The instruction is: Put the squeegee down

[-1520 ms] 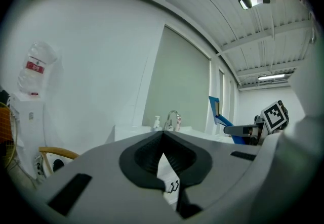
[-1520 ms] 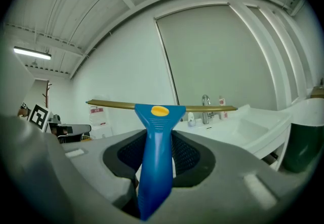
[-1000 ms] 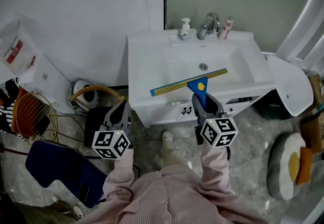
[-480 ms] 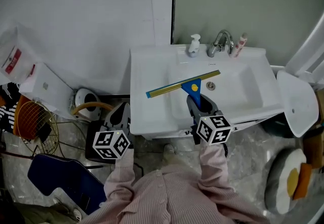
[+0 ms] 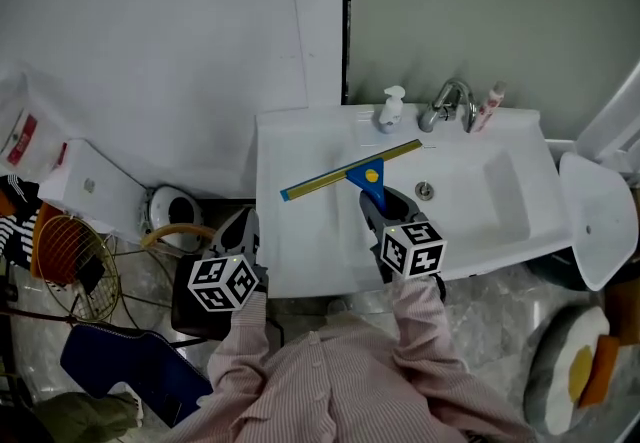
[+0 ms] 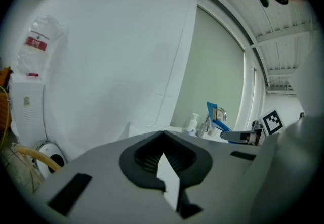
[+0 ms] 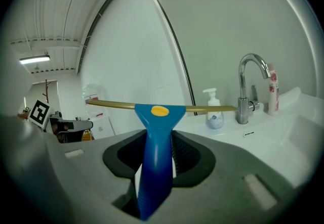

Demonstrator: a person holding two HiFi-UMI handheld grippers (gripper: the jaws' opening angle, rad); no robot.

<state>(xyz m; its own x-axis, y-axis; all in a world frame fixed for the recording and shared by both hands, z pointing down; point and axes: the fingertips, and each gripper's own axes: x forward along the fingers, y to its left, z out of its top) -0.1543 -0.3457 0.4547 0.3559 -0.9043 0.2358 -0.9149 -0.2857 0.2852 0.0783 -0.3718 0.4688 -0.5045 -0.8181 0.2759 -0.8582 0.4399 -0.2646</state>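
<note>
**Squeegee held over the washbasin**

The squeegee — blue ribbed plastic handle, yellow stud, long brass-coloured blade rail — is clamped by its handle in the right gripper, above the glossy white washbasin. It is probably light and stiff, though the wide blade may tip it. The left gripper, jaws together, holds nothing.

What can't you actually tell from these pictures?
- Handle end of the squeegee: in the right gripper view, buried between the jaws of the right gripper.
- Whether its blade touches the sink: the head view looks steeply down, so height is unclear.
- Label on the soap bottle: too small in every view.
</note>
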